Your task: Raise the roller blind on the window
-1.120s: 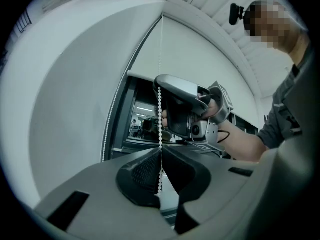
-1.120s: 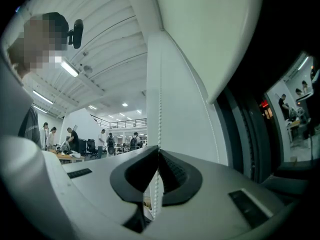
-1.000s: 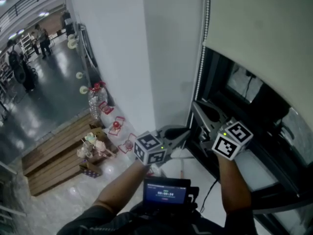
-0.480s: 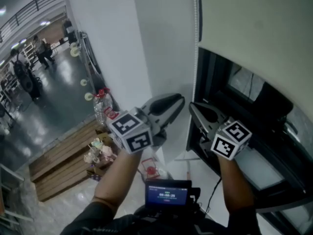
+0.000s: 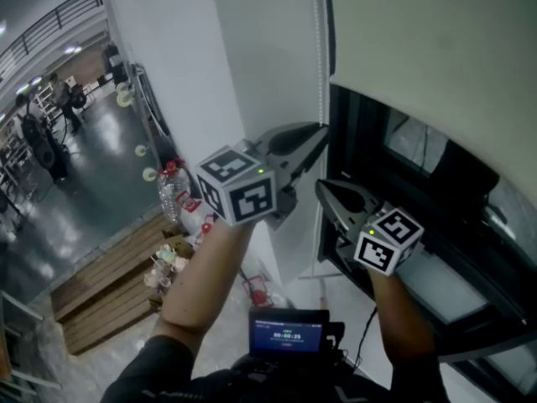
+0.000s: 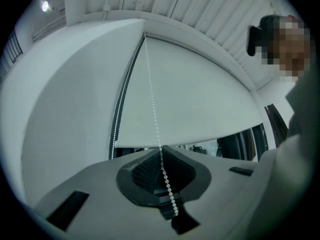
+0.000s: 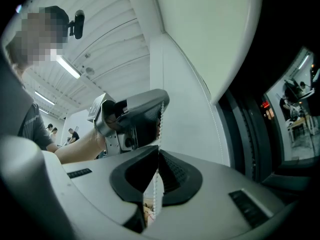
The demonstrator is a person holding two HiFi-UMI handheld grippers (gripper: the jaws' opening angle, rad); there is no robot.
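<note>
The cream roller blind [image 5: 436, 40] covers the top of the dark window, its bottom edge slanting across the head view. Its white bead chain [image 5: 319, 49] hangs down the left side of the frame. My left gripper [image 5: 322, 131] is the higher one and is shut on the bead chain [image 6: 152, 104], which runs between its pads [image 6: 142, 171]. Just below it, my right gripper [image 5: 321, 188] is shut on the same chain [image 7: 160, 126]. In the right gripper view the left gripper [image 7: 162, 98] shows directly above my right jaws.
A white wall pillar [image 5: 252, 74] stands left of the black window frame [image 5: 361, 141]. A white sill [image 5: 436, 288] lies below the window. A small screen device [image 5: 285, 330] hangs at the person's chest. Far below are wooden benches [image 5: 101, 267], bottles and people on a shiny floor.
My left gripper has risen from beside and below the right gripper to above it, onto the bead chain. The right gripper has stayed almost where it was.
</note>
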